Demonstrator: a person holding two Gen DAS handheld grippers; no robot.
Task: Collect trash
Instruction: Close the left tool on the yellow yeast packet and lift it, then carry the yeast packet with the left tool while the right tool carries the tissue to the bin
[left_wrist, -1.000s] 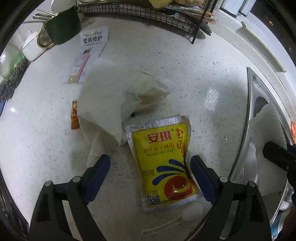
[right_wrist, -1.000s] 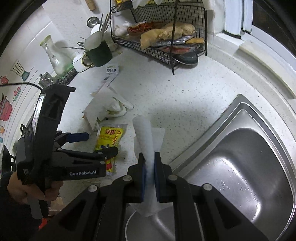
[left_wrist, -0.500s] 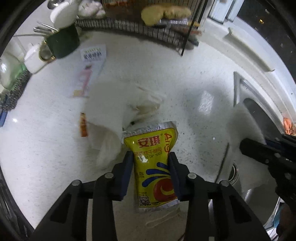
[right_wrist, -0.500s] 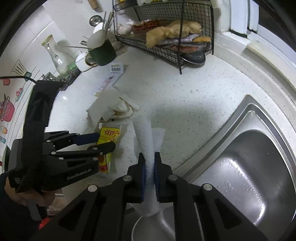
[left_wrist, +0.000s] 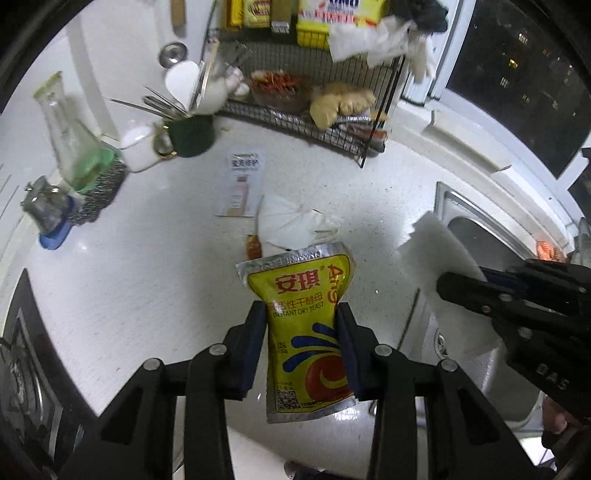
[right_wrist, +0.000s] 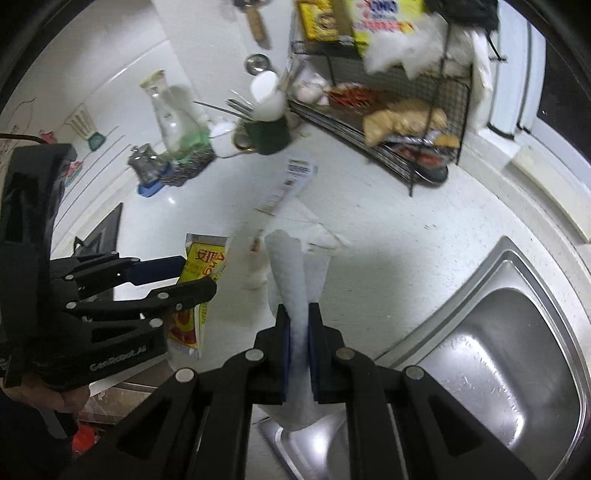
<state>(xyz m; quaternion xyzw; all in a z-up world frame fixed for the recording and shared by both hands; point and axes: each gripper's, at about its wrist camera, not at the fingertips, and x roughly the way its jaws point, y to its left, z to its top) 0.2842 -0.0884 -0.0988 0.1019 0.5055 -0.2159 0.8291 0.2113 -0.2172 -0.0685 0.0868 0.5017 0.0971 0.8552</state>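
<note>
Above the white table (left_wrist: 147, 280), the left gripper (left_wrist: 301, 325) has its fingers (left_wrist: 255, 332) pressed on both sides of a yellow yeast packet (left_wrist: 306, 332), which hangs clear of the surface with its torn silver top pointing away from the camera. Beside it, the right gripper (right_wrist: 298, 332) is closed tight on a white tissue (right_wrist: 291, 273); the sheet sticks up past the fingers (right_wrist: 282, 347) and hangs below them, near the sink (right_wrist: 517, 369) edge. More trash lies on the table beyond the packet: a crumpled white paper (left_wrist: 291, 225), a small red wrapper (left_wrist: 253, 247) touching its near edge, and a flat leaflet (left_wrist: 240, 184) just behind. Farther back stand a wire rack (left_wrist: 325, 122), a green cup (left_wrist: 190, 134) of utensils and a glass bottle (left_wrist: 70, 140).
</note>
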